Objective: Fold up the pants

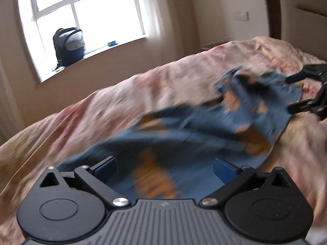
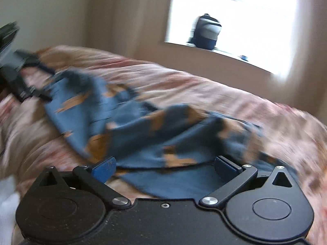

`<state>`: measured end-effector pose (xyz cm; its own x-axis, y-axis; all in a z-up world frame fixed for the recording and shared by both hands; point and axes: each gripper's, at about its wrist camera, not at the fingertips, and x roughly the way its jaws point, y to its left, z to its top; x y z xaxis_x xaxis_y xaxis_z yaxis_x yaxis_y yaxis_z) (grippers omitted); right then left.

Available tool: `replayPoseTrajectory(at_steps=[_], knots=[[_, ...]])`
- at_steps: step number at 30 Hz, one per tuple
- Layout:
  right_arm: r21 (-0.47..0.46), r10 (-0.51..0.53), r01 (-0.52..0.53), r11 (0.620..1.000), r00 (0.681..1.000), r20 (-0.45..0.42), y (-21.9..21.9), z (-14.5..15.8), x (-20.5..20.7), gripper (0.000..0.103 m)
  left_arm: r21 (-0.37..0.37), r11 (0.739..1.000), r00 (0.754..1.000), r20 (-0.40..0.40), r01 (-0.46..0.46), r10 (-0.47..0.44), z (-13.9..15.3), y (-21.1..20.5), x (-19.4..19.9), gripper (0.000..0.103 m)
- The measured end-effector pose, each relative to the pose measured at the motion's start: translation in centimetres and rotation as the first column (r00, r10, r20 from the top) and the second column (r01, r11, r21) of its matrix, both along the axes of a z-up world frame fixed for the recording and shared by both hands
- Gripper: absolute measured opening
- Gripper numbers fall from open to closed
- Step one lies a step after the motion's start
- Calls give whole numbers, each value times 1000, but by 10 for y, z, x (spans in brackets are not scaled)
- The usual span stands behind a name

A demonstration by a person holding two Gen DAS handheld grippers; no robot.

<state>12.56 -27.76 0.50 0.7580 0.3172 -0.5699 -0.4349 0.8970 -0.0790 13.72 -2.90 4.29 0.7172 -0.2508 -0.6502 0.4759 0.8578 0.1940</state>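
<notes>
Blue pants (image 1: 204, 130) with orange patches lie crumpled across a pink floral bedspread (image 1: 102, 106). My left gripper (image 1: 163, 168) is open, its blue pads wide apart over one end of the pants. My right gripper (image 2: 165, 167) is open over the other end of the pants (image 2: 143, 126). In the left wrist view the right gripper (image 1: 290, 92) shows at the right edge, fingers spread at the cloth's far end. In the right wrist view the left gripper (image 2: 26, 77) shows blurred at the left edge. Both views are motion-blurred.
A window (image 1: 87, 10) with a dark backpack (image 1: 68, 46) on its sill is behind the bed; it also shows in the right wrist view (image 2: 206, 31). A padded headboard (image 1: 296, 12) stands at the right. The bedspread (image 2: 204, 87) extends around the pants.
</notes>
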Motion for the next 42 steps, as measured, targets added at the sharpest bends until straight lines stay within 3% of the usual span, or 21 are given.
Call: replayPoseTrajectory(at_steps=[5,7,10,15,19,22,23,27,29,33,34,35,36,39,41,42], knots=[[208,-158,171,963,984,-81,-51,-5,19,102,-33,987,987,9,159,-159,4,-80,6,103],[321,-196,239,917,967,-160,-76,-16,26,102,21,971,971,33,236,-237,-1,-109,2,103],[418,-215,303,856,945,-245,-104,-31,32,102,155,935,940,75,318,-332,-19,-146,-10,103],[508,-201,293,810,952,-229,-121,-33,36,102,271,898,924,70,346,-377,-44,-185,-16,99],[581,-139,249,775,964,-229,-122,-32,40,102,300,884,922,34,358,-385,-55,-197,-12,75],[589,-137,263,764,959,-250,-122,-36,43,102,287,882,921,-2,374,-389,-57,-198,-6,47],[588,-145,274,761,955,-257,-122,-36,43,102,284,882,922,-19,377,-388,-58,-199,-4,43],[618,-172,316,720,944,-282,-125,-44,47,97,251,895,929,-73,369,-362,-59,-200,5,31],[637,-176,328,698,940,-291,-127,-45,49,93,254,901,936,-95,353,-340,-60,-201,10,30],[684,-189,391,617,916,-353,-133,-53,59,91,235,917,945,-136,321,-296,-61,-202,18,29],[696,-196,409,590,909,-368,-135,-54,61,91,222,923,946,-146,315,-288,-60,-201,20,22],[707,-202,425,566,902,-381,-137,-55,62,90,214,927,949,-149,307,-279,-60,-200,21,7],[715,-212,443,540,894,-394,-138,-55,65,87,210,931,951,-149,298,-271,-59,-200,22,4],[725,-255,509,463,861,-441,-143,-57,71,61,181,944,957,-145,276,-252,-55,-197,24,2],[724,-280,556,408,831,-480,-148,-61,75,39,155,951,959,-138,268,-248,-51,-193,22,1],[718,-296,579,386,815,-498,-150,-63,76,34,145,952,959,-130,269,-252,-49,-191,21,1]])
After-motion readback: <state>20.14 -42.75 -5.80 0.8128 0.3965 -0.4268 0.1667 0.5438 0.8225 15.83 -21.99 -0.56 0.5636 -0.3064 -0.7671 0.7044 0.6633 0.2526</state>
